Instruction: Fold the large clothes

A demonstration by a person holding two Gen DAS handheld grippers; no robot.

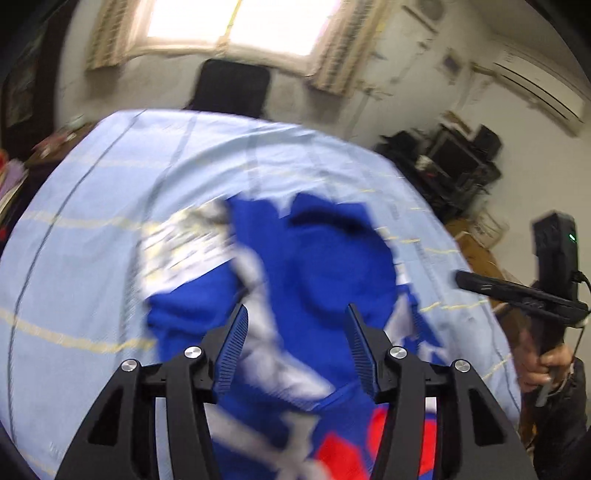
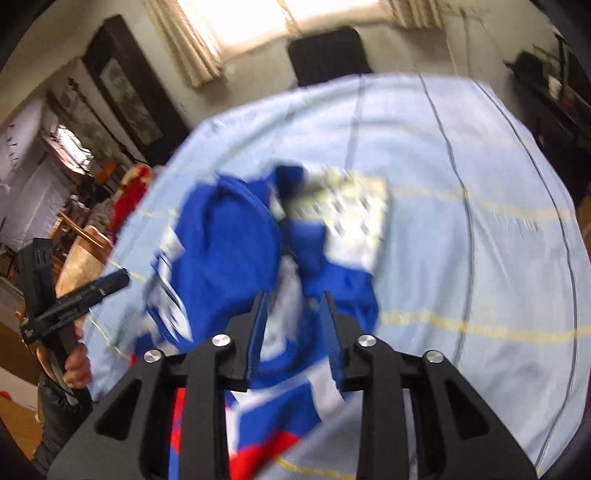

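Observation:
A crumpled blue garment with white and red patches lies in a heap on a light blue bed sheet; it also shows in the right wrist view. My left gripper is open and empty, hovering above the garment's near part. My right gripper is open and empty, also just above the garment. The right gripper shows at the right edge of the left wrist view, and the left gripper at the left edge of the right wrist view. Both views are motion-blurred.
The sheet covers a bed. A dark chair stands beyond the far edge under a bright window. Dark shelves with clutter stand to the right, a wooden piece of furniture to the left.

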